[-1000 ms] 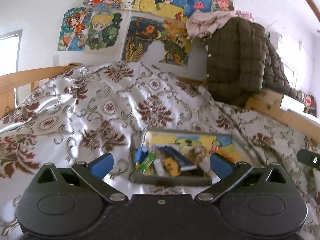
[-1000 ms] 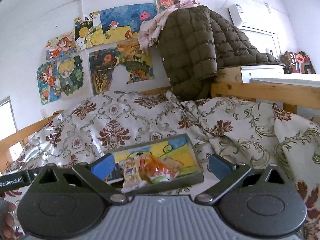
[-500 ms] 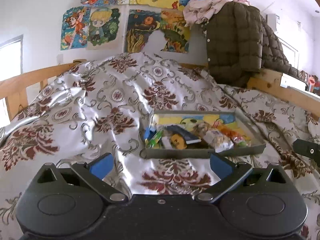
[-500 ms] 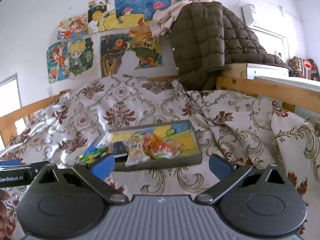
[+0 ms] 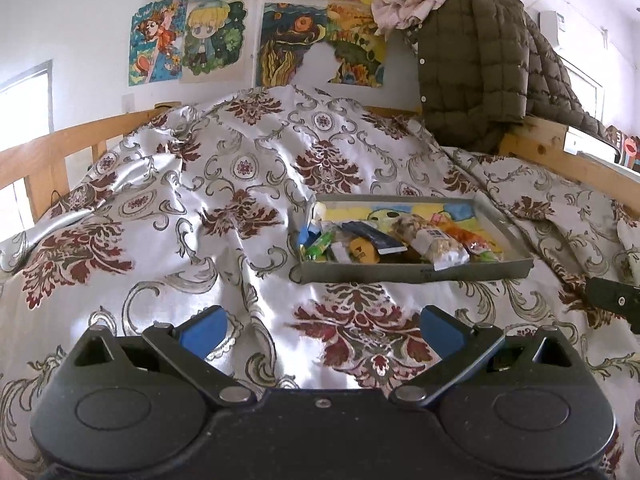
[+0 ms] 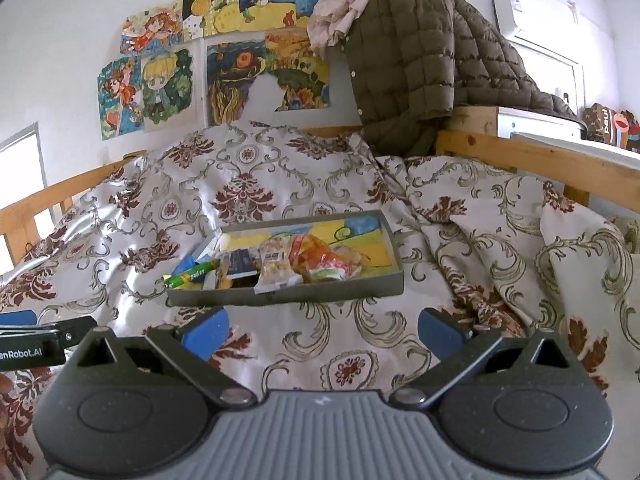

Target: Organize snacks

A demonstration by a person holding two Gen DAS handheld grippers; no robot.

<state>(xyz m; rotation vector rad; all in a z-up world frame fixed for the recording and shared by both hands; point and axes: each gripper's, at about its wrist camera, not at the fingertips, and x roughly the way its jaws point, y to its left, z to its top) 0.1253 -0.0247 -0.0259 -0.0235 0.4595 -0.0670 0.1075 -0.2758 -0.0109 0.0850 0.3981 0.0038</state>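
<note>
Pulled back from the shallow grey cardboard tray with the painted yellow-and-blue floor (image 5: 416, 272) over the past second; seen now farther off and smaller in both wrist views, with a stretch of white satin bedspread patterned in dark red and grey scrolls (image 5: 224, 216) between fingers and tray; nothing carried away. Left gripper (image 5: 322, 330) spread wide, blue pads apart, empty, hovering low over the bedspread; right gripper (image 6: 322, 328) likewise spread and empty, level with the tray's near wall but well short of it.

Snacks gathered inside the tray, heaped toward its left and middle: clear packet of pale nut brittle (image 5: 434, 242), orange-and-green crinkled packet (image 6: 330, 262), dark blue flat bar (image 5: 378, 236), round yellow-wrapped sweet (image 5: 362, 252); green stick pack (image 6: 192, 276) lying across the left rim and poking out.

Judged close to finished. Risks from here: green stick pack sliding off onto the slippery cloth at any nudge; tray tilting on soft, rumpled bedding if pressed at one edge; heap spilling if the wall is caught by a finger.
</note>
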